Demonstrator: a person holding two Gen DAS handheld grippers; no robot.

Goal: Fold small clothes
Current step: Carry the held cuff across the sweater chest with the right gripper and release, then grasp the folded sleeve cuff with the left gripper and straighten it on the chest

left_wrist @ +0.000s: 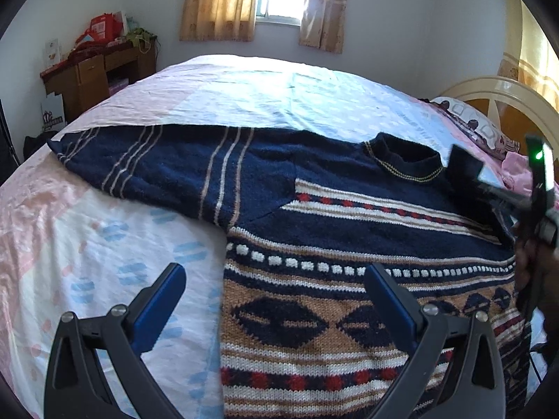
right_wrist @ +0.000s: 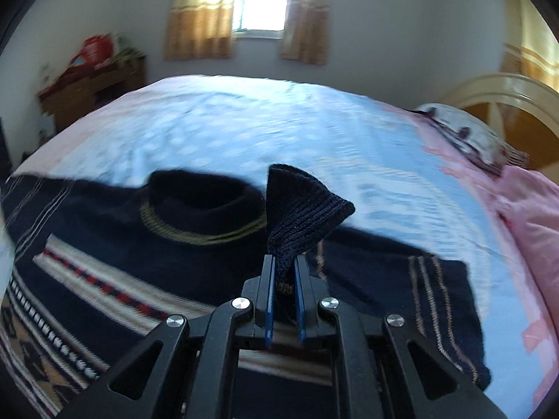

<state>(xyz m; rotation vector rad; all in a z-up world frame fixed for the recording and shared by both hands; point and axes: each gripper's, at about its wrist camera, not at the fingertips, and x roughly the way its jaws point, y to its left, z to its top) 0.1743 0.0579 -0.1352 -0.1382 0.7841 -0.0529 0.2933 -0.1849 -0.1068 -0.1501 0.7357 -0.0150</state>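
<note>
1. Here, a knitted sweater (left_wrist: pixel 349 230) lies spread flat on the bed (left_wrist: pixel 104 244), navy wool with bands of tan, white and red diamonds across the chest.
2. The left gripper (left_wrist: pixel 276 300) hangs just above the sweater's side edge with its blue-padded fingers spread wide and nothing between them; one finger is over the pale sheet, the other over the tan patterned band.
3. Ahead of it, the far sleeve (left_wrist: pixel 139 167) stretches out flat, crossed by thin cream stripes.
4. The ribbed round collar (left_wrist: pixel 405 160), edged with a yellowish stitched line, sits beyond and to the right of that gripper.
5. The right gripper (right_wrist: pixel 284 272) is pinching the ribbed cuff (right_wrist: pixel 304 216) of the other sleeve; the cuff fans out in a dark, ridged wedge above the nearly closed fingers.
6. That sleeve's striped length trails to the right of the gripper over the light blue and pink sheet.
7. The collar lies just left of the pinched cuff.
</note>
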